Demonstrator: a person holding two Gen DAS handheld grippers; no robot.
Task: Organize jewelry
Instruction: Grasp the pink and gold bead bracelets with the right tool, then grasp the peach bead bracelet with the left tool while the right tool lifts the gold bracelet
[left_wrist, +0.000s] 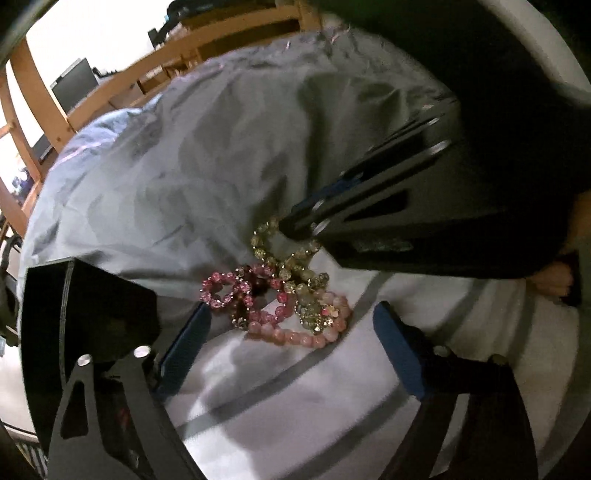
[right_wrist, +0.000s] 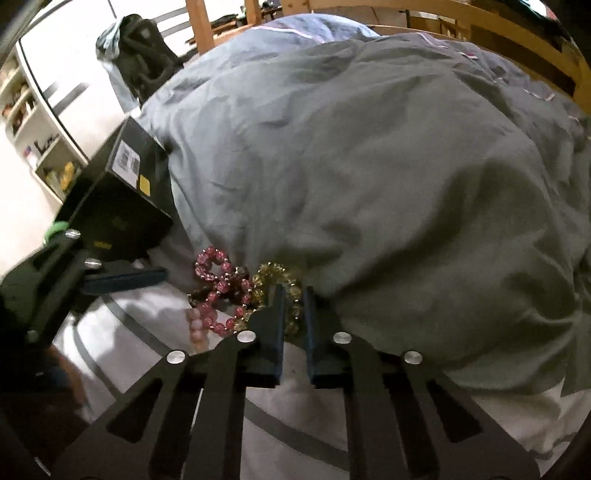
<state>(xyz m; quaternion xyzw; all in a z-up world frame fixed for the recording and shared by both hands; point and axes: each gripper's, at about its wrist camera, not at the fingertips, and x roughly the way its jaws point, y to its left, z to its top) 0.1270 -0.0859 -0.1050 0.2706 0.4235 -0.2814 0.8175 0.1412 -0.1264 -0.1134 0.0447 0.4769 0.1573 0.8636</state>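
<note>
A heap of beaded bracelets lies on the white striped sheet (left_wrist: 280, 387): a yellow-green bracelet (left_wrist: 291, 258), a dark pink crackle bracelet (left_wrist: 221, 291) and a pale pink bracelet (left_wrist: 295, 336). My left gripper (left_wrist: 291, 325) is open, its blue pads on either side of the heap's near edge. My right gripper (right_wrist: 293, 295) comes in from the right in the left wrist view (left_wrist: 295, 229); its jaws are nearly closed around the yellow-green bracelet (right_wrist: 277, 280). The dark pink bracelet (right_wrist: 218, 273) lies just left of it.
A rumpled grey duvet (right_wrist: 369, 166) rises right behind the heap. A black box (right_wrist: 122, 199) stands to the left on the bed and shows in the left wrist view (left_wrist: 85, 306). A wooden bed frame (left_wrist: 122, 81) runs behind.
</note>
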